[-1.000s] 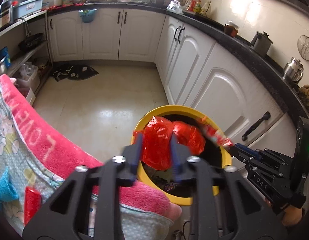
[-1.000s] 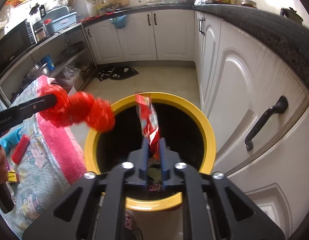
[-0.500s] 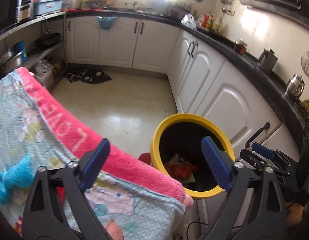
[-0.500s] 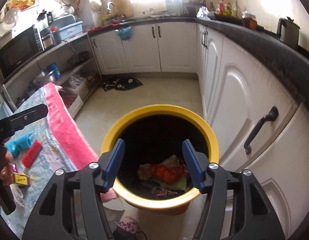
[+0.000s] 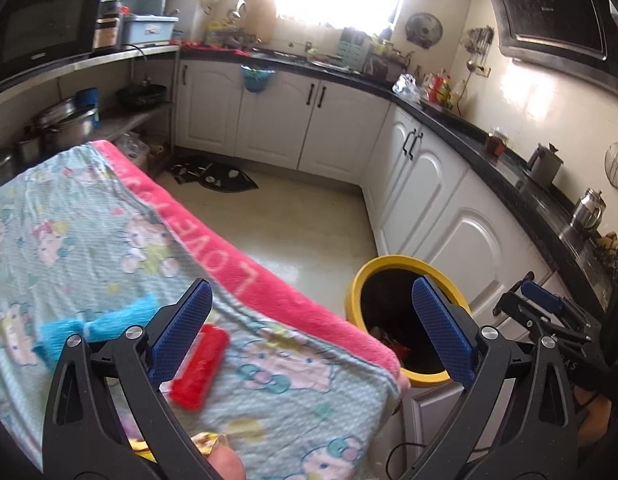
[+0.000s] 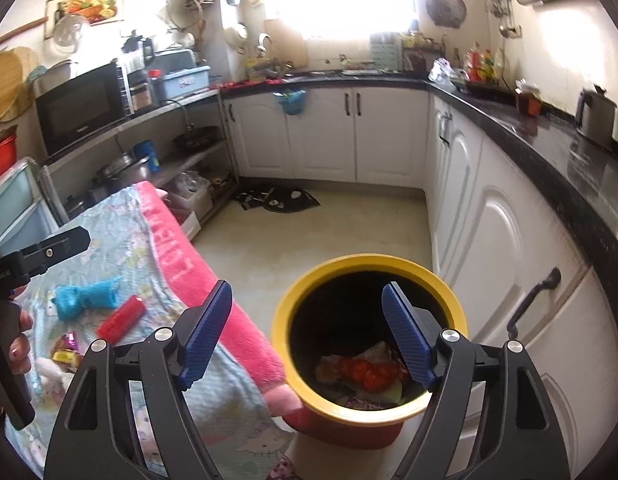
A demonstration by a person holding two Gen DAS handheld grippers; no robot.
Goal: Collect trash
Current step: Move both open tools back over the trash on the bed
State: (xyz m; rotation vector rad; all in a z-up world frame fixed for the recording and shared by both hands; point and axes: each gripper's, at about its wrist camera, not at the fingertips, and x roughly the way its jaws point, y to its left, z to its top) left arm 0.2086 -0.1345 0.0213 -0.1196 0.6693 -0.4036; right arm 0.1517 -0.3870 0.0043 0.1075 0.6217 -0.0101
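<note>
Between drops: both tools, left [image 5: 309, 320] and right [image 6: 307, 330], gaped wide and empty. Dropped trash [image 6: 363, 372] lay inside the bin [image 6: 441, 284]. Next likely called for closing on the red wrapper [image 5: 199, 366] left of the bin, on the worktop [image 5: 89, 236].

Round yellow-rimmed bin [image 6: 369, 268] upright on floor, crumpled red wrappers [image 6: 367, 372] inside. Red ribbed plastic piece [image 5: 199, 362], blue crumpled wrapper [image 6: 87, 298] lying on table cloth.
</note>
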